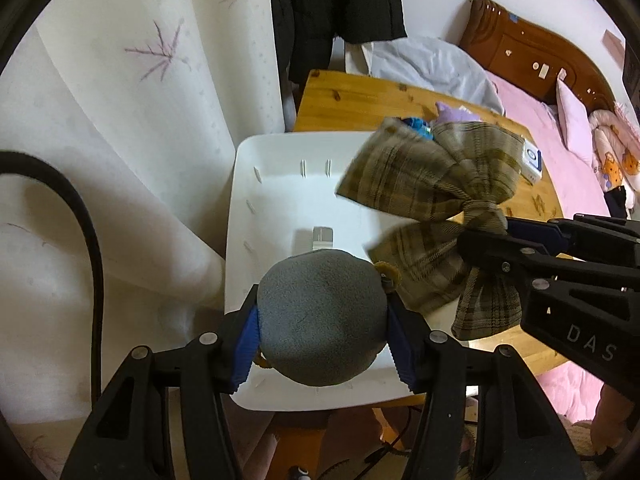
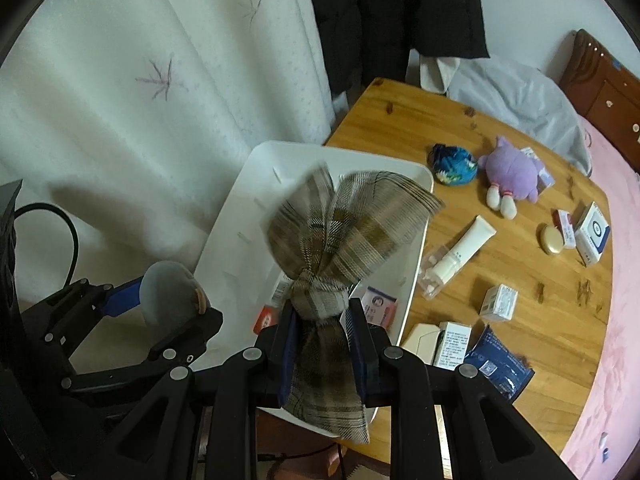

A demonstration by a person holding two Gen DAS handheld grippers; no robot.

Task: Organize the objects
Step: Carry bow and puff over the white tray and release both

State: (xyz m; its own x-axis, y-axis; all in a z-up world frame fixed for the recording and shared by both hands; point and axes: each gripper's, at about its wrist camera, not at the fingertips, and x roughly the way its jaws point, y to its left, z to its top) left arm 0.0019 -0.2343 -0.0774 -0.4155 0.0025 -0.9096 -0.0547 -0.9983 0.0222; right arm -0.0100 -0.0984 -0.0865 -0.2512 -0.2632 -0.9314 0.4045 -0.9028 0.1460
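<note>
jaws on the left gripper (image 1: pixel 322 342) are clamped round a grey felt ball (image 1: pixel 320 320) over the near end of the white tray (image 1: pixel 276 184), while the right gripper (image 2: pixel 322 344) pinches the knot of a brown plaid bow (image 2: pixel 344 236) above that tray, clutter on the wooden table (image 2: pixel 532 320) further right

Woven plaid cloth bow (image 2: pixel 344 236), fuzzy grey felt ball (image 1: pixel 322 320) — smooth white plastic tray (image 1: pixel 276 184).

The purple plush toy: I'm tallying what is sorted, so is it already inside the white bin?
No, the purple plush toy lies on the wooden table, outside the white bin.
</note>
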